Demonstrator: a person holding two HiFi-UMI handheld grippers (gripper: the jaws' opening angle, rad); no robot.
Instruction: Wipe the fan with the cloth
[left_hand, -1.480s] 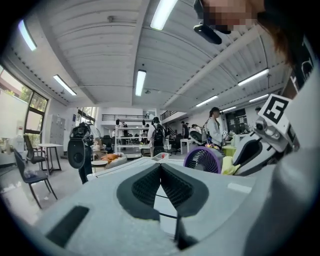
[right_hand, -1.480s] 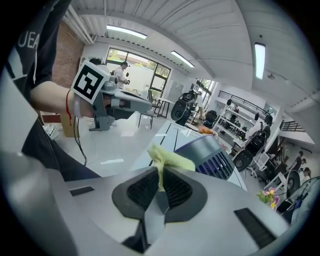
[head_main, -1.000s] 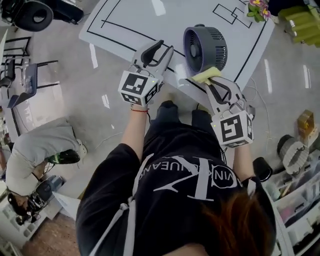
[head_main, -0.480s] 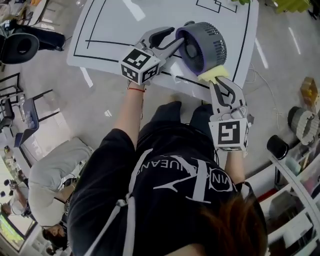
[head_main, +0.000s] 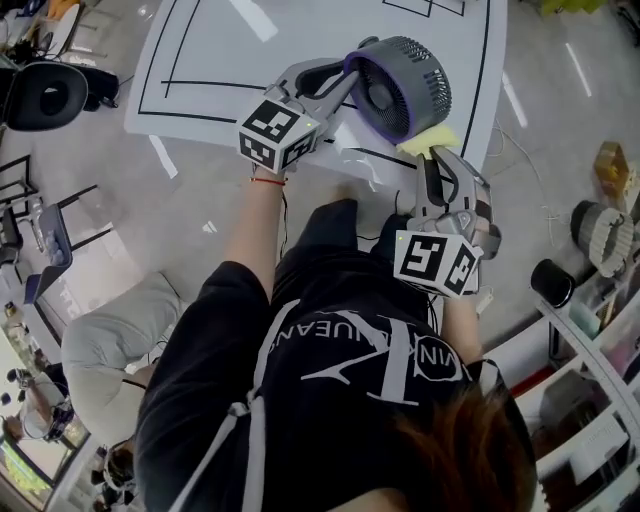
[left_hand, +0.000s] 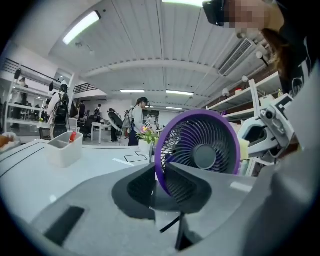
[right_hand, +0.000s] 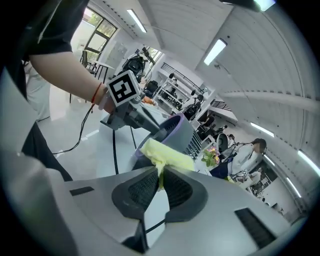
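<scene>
A small grey fan (head_main: 400, 85) with a purple front ring stands near the white table's front edge. My left gripper (head_main: 348, 85) comes in from the left; its jaws have just been closing, and the purple ring (left_hand: 159, 172) now sits pinched between the pads. Behind it the fan's grille (left_hand: 205, 155) fills the left gripper view. My right gripper (head_main: 432, 162) is shut on a yellow cloth (head_main: 430, 140), which lies against the near right side of the fan. In the right gripper view the cloth (right_hand: 162, 152) bunches up out of the jaws (right_hand: 160, 177) in front of the fan's body (right_hand: 181, 131).
The white table (head_main: 250, 60) carries black lines, and its front edge runs just below the fan. A white bin (left_hand: 65, 147) and flowers (left_hand: 147, 135) stand farther back on it. A black chair (head_main: 45, 95) is at the left, shelving (head_main: 600, 330) at the right. A person (head_main: 105, 350) crouches on the floor at the lower left.
My left gripper moved right from beside the fan onto its purple ring and closed on it. The right gripper kept the cloth by the fan and turned a little.
</scene>
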